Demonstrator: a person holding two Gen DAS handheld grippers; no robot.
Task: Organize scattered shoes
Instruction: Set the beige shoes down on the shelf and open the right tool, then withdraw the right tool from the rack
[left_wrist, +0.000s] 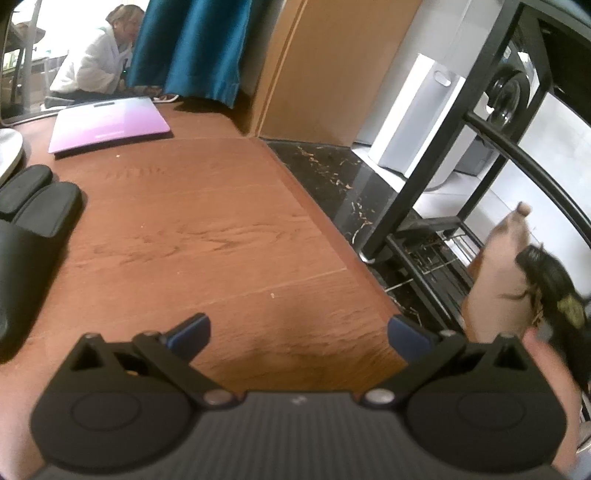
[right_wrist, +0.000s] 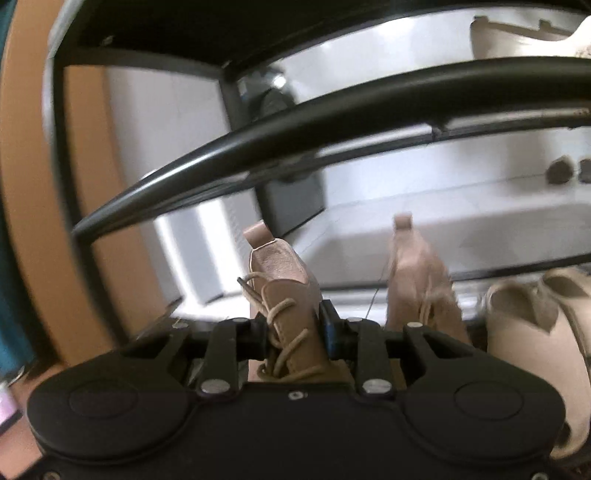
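In the right wrist view my right gripper (right_wrist: 293, 330) is shut on the laced shaft of a tan lace-up boot (right_wrist: 280, 273), held upright at the black shoe rack (right_wrist: 295, 122). Its matching tan boot (right_wrist: 417, 280) stands just to the right on the low shelf, beside a beige shoe (right_wrist: 535, 325). In the left wrist view my left gripper (left_wrist: 299, 334) hangs open over the wooden floor (left_wrist: 221, 229) with nothing between its fingers. A pair of black slippers (left_wrist: 37, 206) lies at its left. The tan boot (left_wrist: 498, 277) shows blurred at the right by the rack (left_wrist: 487, 129).
A pink bathroom scale (left_wrist: 107, 123) lies on the floor at the back left. Behind it hangs a teal curtain (left_wrist: 192, 44), and a person in white (left_wrist: 96, 59) sits beyond. A dark marble strip (left_wrist: 332, 173) borders the floor. A pale shoe (right_wrist: 517, 33) rests on the rack's upper shelf.
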